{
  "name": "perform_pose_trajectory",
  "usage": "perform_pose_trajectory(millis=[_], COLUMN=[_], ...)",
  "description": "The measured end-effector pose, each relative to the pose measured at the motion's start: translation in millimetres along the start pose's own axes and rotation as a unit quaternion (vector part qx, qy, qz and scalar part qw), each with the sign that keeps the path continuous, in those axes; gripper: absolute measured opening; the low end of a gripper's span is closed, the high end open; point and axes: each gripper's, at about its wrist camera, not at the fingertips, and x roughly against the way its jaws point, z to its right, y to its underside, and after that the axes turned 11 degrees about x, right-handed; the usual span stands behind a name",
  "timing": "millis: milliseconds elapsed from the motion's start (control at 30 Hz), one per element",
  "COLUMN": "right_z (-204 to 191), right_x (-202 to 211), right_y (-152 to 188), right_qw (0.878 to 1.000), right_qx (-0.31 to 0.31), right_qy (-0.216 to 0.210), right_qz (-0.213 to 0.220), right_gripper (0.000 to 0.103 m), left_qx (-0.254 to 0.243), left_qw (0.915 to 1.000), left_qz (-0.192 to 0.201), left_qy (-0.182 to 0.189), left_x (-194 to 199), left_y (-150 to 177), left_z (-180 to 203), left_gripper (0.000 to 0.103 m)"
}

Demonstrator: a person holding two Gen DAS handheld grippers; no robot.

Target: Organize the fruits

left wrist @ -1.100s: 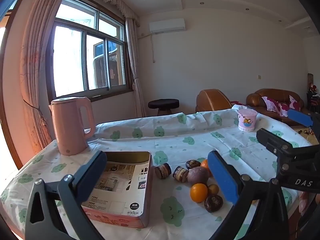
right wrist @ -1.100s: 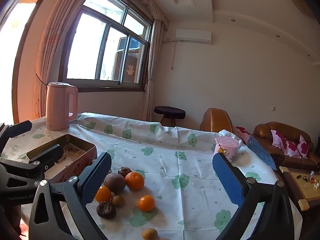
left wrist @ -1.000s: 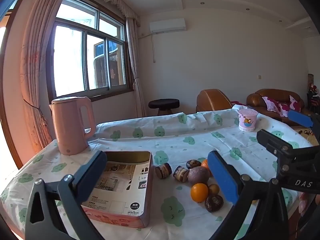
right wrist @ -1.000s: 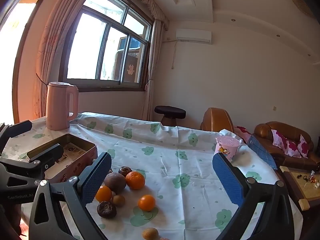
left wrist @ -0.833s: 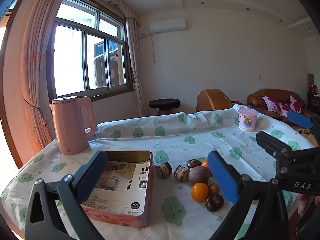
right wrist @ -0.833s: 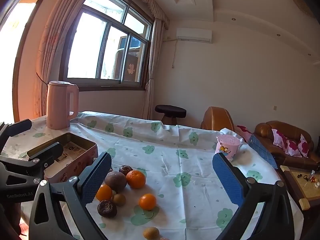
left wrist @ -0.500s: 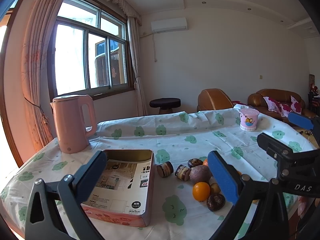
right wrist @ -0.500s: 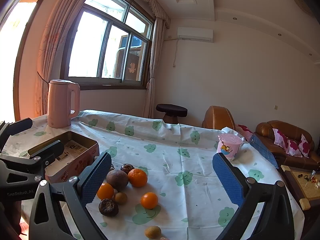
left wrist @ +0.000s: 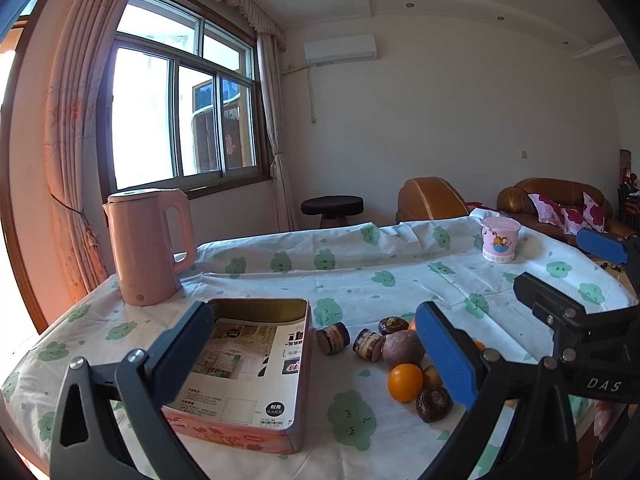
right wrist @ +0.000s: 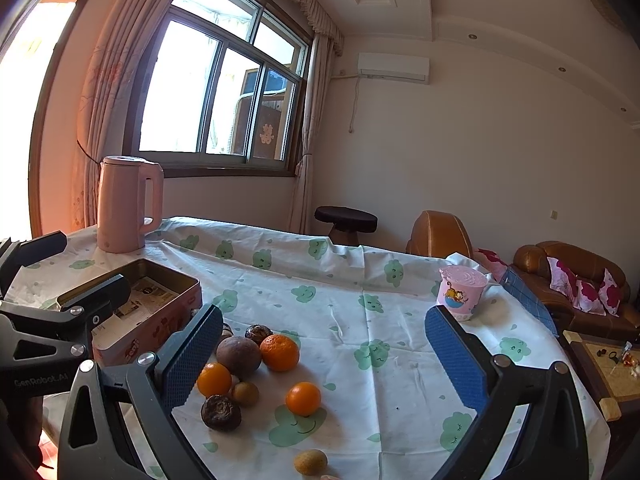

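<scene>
Several fruits lie in a cluster on the cloud-print tablecloth (right wrist: 360,280): an orange (right wrist: 279,352), a second orange (right wrist: 214,379), a third orange (right wrist: 303,399) set apart, a purple fruit (right wrist: 239,356), dark wrinkled fruits (right wrist: 221,412) and a small brown one (right wrist: 310,461). An open pink tin (left wrist: 256,360) lined with printed paper stands left of them. My left gripper (left wrist: 316,348) hangs open above the tin's right side and the fruits (left wrist: 405,376). My right gripper (right wrist: 324,356) is open above the cluster, holding nothing.
A pink kettle (left wrist: 146,246) stands at the table's back left, a pink cup (right wrist: 460,292) at the far right. The other gripper (left wrist: 576,320) juts in at the right of the left wrist view. A stool (right wrist: 346,220) and brown sofas (right wrist: 560,276) lie beyond.
Both grippers have eased slightly toward the table, so the tin and fruits sit a little higher in view. The jaws stay open; nothing was picked up.
</scene>
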Motion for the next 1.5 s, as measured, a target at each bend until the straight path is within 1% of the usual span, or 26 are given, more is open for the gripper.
perform_pose_trajectory(millis=[133, 433, 1200, 1433, 1500], right_z=[2.4, -8.0, -5.7, -1.4, 1.0], right_x=[-0.2, 0.7, -4.1, -6.4, -6.0], right_y=[-1.2, 4.0, 2.7, 8.1, 15.0], right_qw=[1.0, 1.0, 1.0, 1.0, 1.0], right_qx=[0.0, 0.003, 0.005, -0.001, -0.001], right_qy=[-0.001, -0.003, -0.007, -0.011, -0.014], right_qz=[0.0, -0.002, -0.007, -0.014, -0.017], right_gripper=[0.102, 0.102, 0.102, 0.102, 0.102], left_qx=[0.0, 0.0, 0.002, 0.002, 0.003], left_qw=[1.0, 1.0, 1.0, 1.0, 0.9999], left_qz=[0.0, 0.0, -0.002, -0.009, -0.013], left_qy=[0.0, 0.001, 0.0, -0.003, -0.002], left_x=[-0.1, -0.1, -1.1, -6.5, -8.2], left_y=[-0.1, 0.0, 0.8, 10.6, 14.0], left_z=[-0.2, -0.5, -6.1, -13.9, -14.3], left_gripper=[0.103, 0.103, 0.103, 0.103, 0.103])
